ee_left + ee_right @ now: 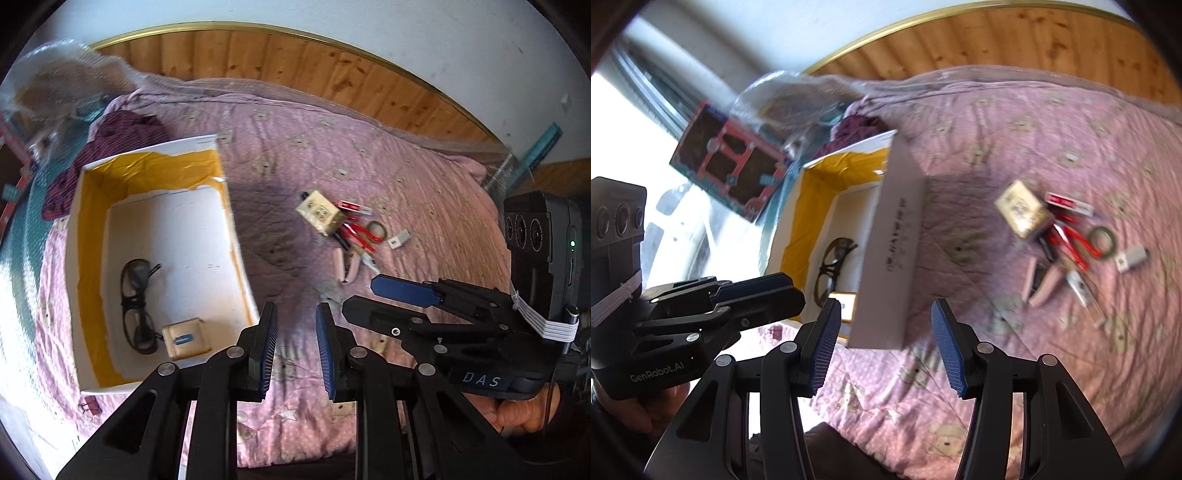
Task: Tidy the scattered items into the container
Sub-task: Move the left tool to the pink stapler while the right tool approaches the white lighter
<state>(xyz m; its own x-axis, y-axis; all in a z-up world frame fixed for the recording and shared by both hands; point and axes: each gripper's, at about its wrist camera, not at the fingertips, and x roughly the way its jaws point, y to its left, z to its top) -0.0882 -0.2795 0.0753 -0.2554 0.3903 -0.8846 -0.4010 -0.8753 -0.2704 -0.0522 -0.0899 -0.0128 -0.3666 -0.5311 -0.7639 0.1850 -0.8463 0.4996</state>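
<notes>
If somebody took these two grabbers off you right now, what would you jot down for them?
Left gripper: open, empty, beside the box.
Right gripper: open, empty.
Done: black-framed glasses and a small cream box lie inside the white cardboard box with yellow lining.
Left: the pile on the pink quilt, namely a beige printed box, red-handled scissors, a dark tape ring, a pink clip and a white adapter.

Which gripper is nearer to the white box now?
Left. The left gripper hovers at the near corner of the white box; the right gripper hangs farther right over the bedspread, both with jaws open.
</notes>
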